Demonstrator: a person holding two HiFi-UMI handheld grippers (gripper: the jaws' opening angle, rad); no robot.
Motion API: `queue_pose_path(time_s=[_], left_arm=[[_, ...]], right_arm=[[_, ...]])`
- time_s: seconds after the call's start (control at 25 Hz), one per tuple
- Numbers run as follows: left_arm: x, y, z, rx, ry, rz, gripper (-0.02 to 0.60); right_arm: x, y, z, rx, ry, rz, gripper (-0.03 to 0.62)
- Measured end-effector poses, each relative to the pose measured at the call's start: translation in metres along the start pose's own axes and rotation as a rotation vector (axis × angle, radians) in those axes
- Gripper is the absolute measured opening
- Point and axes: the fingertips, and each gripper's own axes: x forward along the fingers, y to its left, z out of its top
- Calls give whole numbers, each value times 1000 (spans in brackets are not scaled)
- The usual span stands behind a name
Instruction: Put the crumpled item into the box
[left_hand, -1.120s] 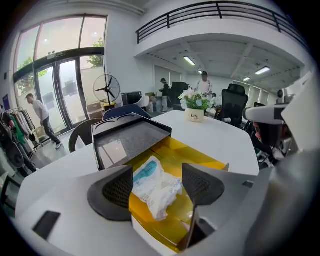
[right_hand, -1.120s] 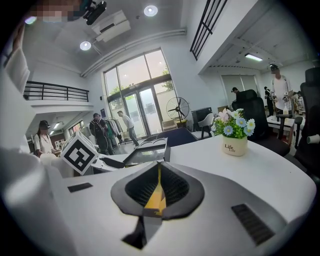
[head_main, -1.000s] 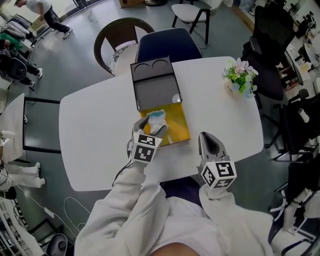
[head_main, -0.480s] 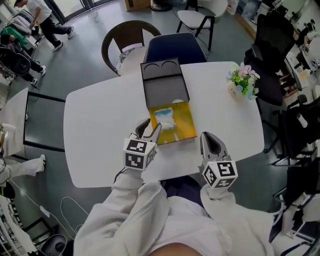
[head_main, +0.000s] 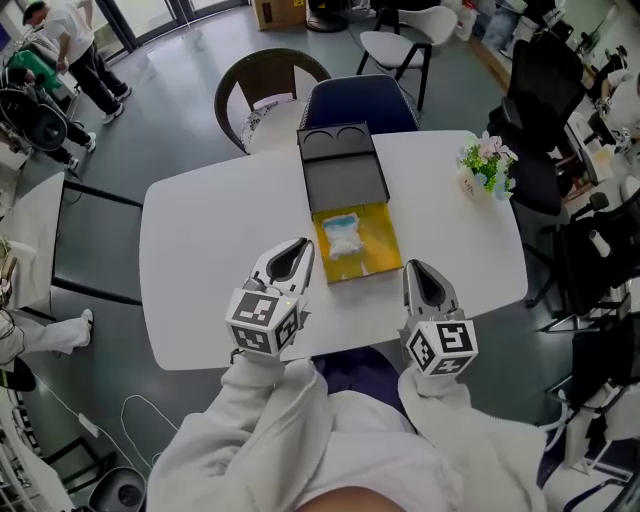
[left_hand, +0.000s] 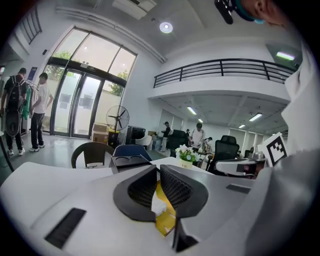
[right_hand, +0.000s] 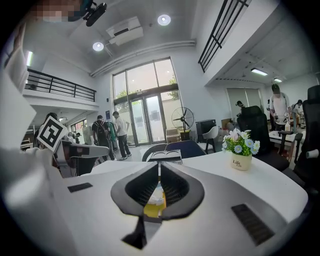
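The crumpled white and blue item (head_main: 345, 238) lies inside the open yellow-lined box (head_main: 372, 266), whose dark lid (head_main: 343, 170) stands folded back behind it. My left gripper (head_main: 302, 246) hovers over the table just left of the box; its jaws are closing, nearly together, with nothing between them. My right gripper (head_main: 413, 268) is shut and empty, right of the box's near corner. In the left gripper view the item (left_hand: 159, 206) and the box (left_hand: 167, 223) show beyond the gripper (left_hand: 156, 167). The right gripper view shows the item (right_hand: 156, 197) in the box (right_hand: 156, 210) past its gripper (right_hand: 159, 165).
The white table (head_main: 200, 250) carries a small flower pot (head_main: 487, 165) at its far right, which also shows as the flower pot (right_hand: 241, 150) in the right gripper view. A blue chair (head_main: 350, 95) and a brown chair (head_main: 265, 85) stand behind the table. People walk at the far left.
My left gripper let go of the crumpled item in the box, drew back toward me and to the left, and its jaws came together. The right gripper stayed put.
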Motion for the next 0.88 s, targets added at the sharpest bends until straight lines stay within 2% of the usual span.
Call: queue_pose_path(time_s=[0.16, 0.32, 0.52, 0.88], left_arm=[[-18, -9, 21, -49, -99, -58, 15], [-31, -15, 34, -33, -172, -85, 15], [-38, -17, 37, 54, -169, -47, 15], [-42, -13, 40, 73, -179, -38, 15]], right_arm=[[-5, 9, 15, -33, -28, -2, 37], [-12, 13, 35, -70, -70, 1, 35], [-21, 18, 62, -90, -135, 14, 35], [-26, 11, 72, -93, -142, 31, 34]])
